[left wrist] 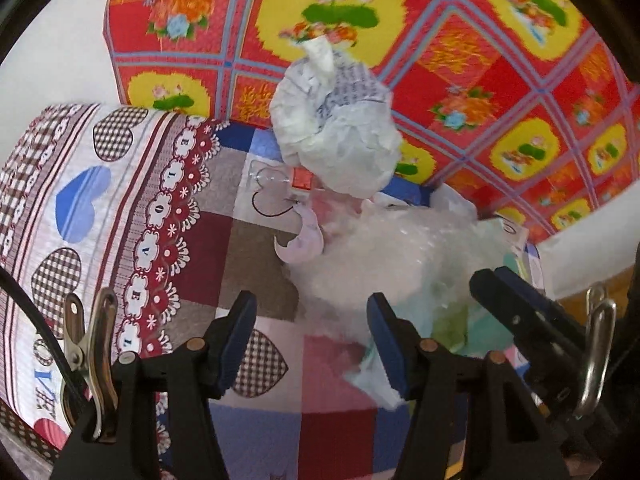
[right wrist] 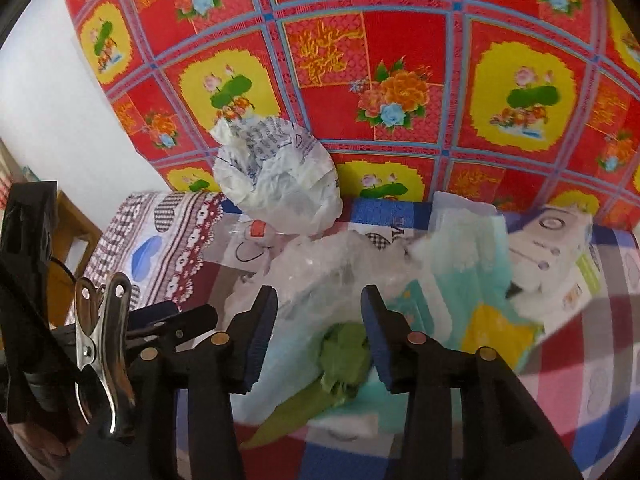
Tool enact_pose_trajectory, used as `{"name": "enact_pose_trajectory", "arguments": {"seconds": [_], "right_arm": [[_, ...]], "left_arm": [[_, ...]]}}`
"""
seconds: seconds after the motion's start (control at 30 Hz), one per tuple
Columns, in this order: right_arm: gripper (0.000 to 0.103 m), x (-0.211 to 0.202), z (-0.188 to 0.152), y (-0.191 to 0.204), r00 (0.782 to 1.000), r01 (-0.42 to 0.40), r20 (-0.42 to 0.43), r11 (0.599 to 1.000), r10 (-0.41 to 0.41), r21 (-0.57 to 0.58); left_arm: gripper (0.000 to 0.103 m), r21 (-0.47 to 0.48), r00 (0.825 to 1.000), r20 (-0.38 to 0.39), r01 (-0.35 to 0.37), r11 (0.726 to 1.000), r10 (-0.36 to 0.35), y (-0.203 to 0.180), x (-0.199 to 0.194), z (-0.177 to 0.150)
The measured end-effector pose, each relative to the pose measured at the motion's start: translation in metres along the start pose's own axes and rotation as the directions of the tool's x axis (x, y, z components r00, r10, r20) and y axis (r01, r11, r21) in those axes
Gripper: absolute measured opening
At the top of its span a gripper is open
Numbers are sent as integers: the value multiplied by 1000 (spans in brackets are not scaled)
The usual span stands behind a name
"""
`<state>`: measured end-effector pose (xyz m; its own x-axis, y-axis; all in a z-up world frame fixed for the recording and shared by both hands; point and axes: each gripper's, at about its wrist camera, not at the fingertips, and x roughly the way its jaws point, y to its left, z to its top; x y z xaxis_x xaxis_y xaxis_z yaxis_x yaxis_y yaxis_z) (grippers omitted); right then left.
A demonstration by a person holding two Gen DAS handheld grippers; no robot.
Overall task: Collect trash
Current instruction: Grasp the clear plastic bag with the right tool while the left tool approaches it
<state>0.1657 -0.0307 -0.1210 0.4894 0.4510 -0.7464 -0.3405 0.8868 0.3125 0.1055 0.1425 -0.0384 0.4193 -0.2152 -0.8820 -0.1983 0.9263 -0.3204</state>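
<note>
A heap of trash lies on a patchwork bedspread (left wrist: pixel 248 248). At its back sits a crumpled white paper ball (left wrist: pixel 336 128) (right wrist: pixel 280 180) with printed text. A clear plastic bag (left wrist: pixel 392 256) (right wrist: pixel 316 268) spreads in front of it, over teal and white packaging (right wrist: pixel 460 264) and a crumpled green wrapper (right wrist: pixel 344 356). My left gripper (left wrist: pixel 312 332) is open above the heap's left edge, holding nothing. My right gripper (right wrist: pixel 320 320) is open over the green wrapper and clear bag, its pads apart from them. The two grippers hang side by side; the right one's fingers (left wrist: pixel 516 300) show in the left wrist view.
A pillow with heart prints (left wrist: pixel 80 208) (right wrist: pixel 160 240) lies left of the heap. A red and yellow floral cloth (left wrist: pixel 480 60) (right wrist: pixel 400 40) rises behind it. A white printed package (right wrist: pixel 552 248) and a yellow piece (right wrist: pixel 496 332) lie at the right. Wooden furniture (right wrist: pixel 76 232) stands beyond the pillow.
</note>
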Motion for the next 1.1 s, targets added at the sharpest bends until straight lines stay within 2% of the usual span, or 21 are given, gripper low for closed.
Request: {"name": "enact_pose_trajectory", "arguments": {"seconds": [0.1, 0.37, 0.5, 0.57, 0.6, 0.63, 0.73, 0.9, 1.1], "right_arm": [[49, 18, 6, -3, 999, 18, -30, 1000, -19, -24], [48, 53, 13, -9, 996, -5, -91, 998, 0, -56], [21, 56, 11, -4, 994, -54, -100, 996, 46, -78], [14, 54, 9, -1, 995, -57, -86, 995, 49, -85], [11, 52, 8, 1, 995, -64, -76, 994, 58, -84], [9, 49, 8, 2, 995, -73, -68, 994, 67, -83], [6, 35, 6, 7, 995, -91, -35, 992, 88, -84], [5, 2, 3, 24, 993, -111, 36, 990, 114, -86], [5, -32, -5, 57, 986, -129, 91, 985, 140, -116]], "left_arm": [[61, -32, 1000, -10, -13, 999, 13, 2, 14, 5], [61, -108, 999, -48, -15, 994, 10, 5, 49, 11], [61, -164, 997, -65, 31, 986, -42, 12, 60, 9], [58, -177, 996, -69, 51, 983, -64, 13, 61, 9], [52, -175, 995, -70, 58, 983, -71, 12, 62, 10], [40, -172, 994, -69, 71, 983, -84, 12, 61, 10], [26, -152, 991, -64, 106, 983, -116, 8, 56, 8], [15, -103, 986, -34, 158, 982, -162, 5, 31, 2], [13, -63, 982, 23, 188, 980, -187, 13, -15, -7]]}}
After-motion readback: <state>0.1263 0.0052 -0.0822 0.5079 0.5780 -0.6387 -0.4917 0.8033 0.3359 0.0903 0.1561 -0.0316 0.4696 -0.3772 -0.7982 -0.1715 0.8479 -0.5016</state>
